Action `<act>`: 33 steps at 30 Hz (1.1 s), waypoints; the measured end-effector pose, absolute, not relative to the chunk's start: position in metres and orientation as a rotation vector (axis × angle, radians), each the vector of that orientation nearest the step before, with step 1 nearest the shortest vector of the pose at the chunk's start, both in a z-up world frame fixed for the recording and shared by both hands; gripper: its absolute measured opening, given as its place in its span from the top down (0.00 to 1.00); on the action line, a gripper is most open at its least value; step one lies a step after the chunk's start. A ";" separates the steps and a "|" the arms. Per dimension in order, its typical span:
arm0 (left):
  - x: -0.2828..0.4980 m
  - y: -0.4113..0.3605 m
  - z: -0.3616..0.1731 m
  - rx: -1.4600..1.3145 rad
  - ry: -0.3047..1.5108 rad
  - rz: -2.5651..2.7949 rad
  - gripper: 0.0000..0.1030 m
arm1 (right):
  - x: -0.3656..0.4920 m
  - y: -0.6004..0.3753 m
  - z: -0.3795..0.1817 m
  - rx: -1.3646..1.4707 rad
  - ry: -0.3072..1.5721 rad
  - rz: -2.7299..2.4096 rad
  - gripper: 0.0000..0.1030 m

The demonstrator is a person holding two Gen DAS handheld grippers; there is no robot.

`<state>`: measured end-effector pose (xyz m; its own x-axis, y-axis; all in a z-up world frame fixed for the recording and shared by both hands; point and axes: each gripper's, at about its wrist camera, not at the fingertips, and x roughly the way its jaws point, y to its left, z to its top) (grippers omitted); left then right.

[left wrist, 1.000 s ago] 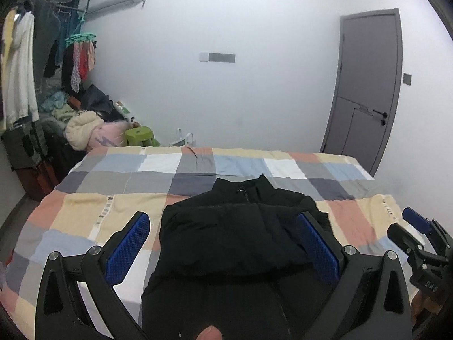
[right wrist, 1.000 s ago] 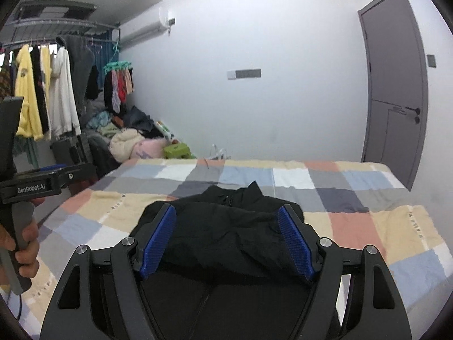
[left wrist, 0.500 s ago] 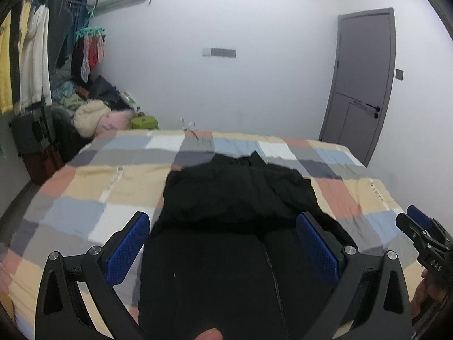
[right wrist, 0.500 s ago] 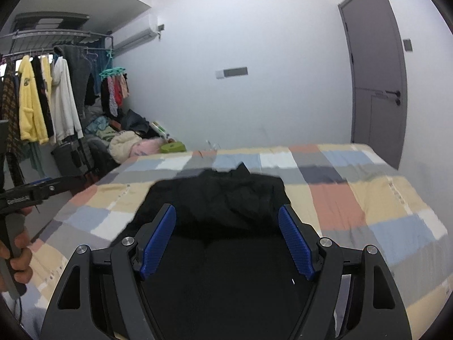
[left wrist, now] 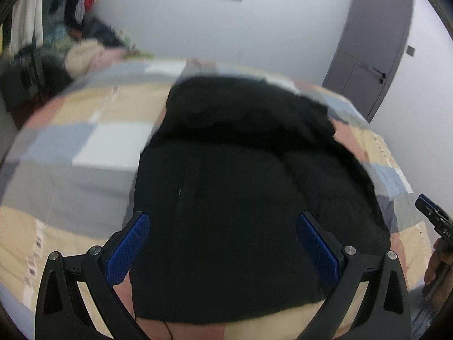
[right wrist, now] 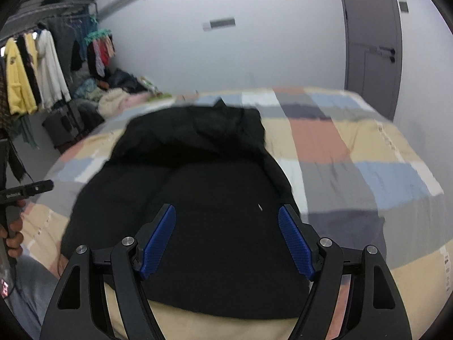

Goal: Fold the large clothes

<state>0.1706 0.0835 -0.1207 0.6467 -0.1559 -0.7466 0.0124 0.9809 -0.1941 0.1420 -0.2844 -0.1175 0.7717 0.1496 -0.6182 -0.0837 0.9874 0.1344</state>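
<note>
Checkered bed, black jacket, clothes rack, grey door

Your left hand-held gripper points downward, jaws wide apart, nothing gripped. Your right hand-held gripper likewise angled down, jaws spread, empty. Both side by side.

Motion blur smears the checked patchwork bedspread and the hanging clothes on the rack in the left wrist view. The black padded jacket shows almost no seams or folds, its near hem partly hidden behind the black gripper frames. The other gripper is cut off by the edge in each view
</note>
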 end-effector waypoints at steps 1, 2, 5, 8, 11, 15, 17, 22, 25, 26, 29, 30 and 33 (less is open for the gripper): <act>0.173 0.087 -0.125 -0.191 0.884 -0.103 0.00 | 0.144 -0.292 -0.122 0.120 0.697 0.129 0.28; 0.175 0.093 -0.131 -0.209 0.917 -0.113 0.00 | 0.144 -0.300 -0.127 0.143 0.713 0.130 0.28; 0.180 0.110 -0.150 -0.242 1.003 -0.125 0.00 | 0.148 -0.322 -0.139 0.196 0.766 0.121 0.28; 0.186 0.129 -0.170 -0.314 1.090 -0.134 0.00 | 0.155 -0.341 -0.152 0.259 0.817 0.110 0.28; 0.195 0.146 -0.189 -0.367 1.147 -0.120 0.00 | 0.162 -0.355 -0.168 0.332 0.873 0.111 0.28; 0.206 0.164 -0.216 -0.472 1.218 -0.099 0.00 | 0.173 -0.370 -0.190 0.414 0.958 0.101 0.27; 0.210 0.173 -0.230 -0.520 1.253 -0.086 0.01 | 0.177 -0.380 -0.203 0.472 1.005 0.096 0.27; 0.224 0.185 -0.256 -0.582 1.335 -0.057 0.01 | 0.188 -0.399 -0.228 0.565 1.093 0.061 0.24; 0.231 0.189 -0.269 -0.605 1.381 -0.028 0.01 | 0.192 -0.408 -0.242 0.649 1.134 0.061 0.24; 0.233 0.193 -0.274 -0.606 1.396 -0.022 0.01 | 0.194 -0.411 -0.245 0.672 1.144 0.066 0.24; 0.241 0.201 -0.286 -0.626 1.435 -0.029 0.01 | 0.196 -0.412 -0.258 0.762 1.180 0.113 0.24; 0.243 0.204 -0.288 -0.642 1.441 -0.032 0.01 | 0.196 -0.411 -0.262 0.781 1.195 0.128 0.24; 0.249 0.211 -0.292 -0.676 1.441 -0.049 0.01 | 0.198 -0.405 -0.266 0.806 1.221 0.178 0.22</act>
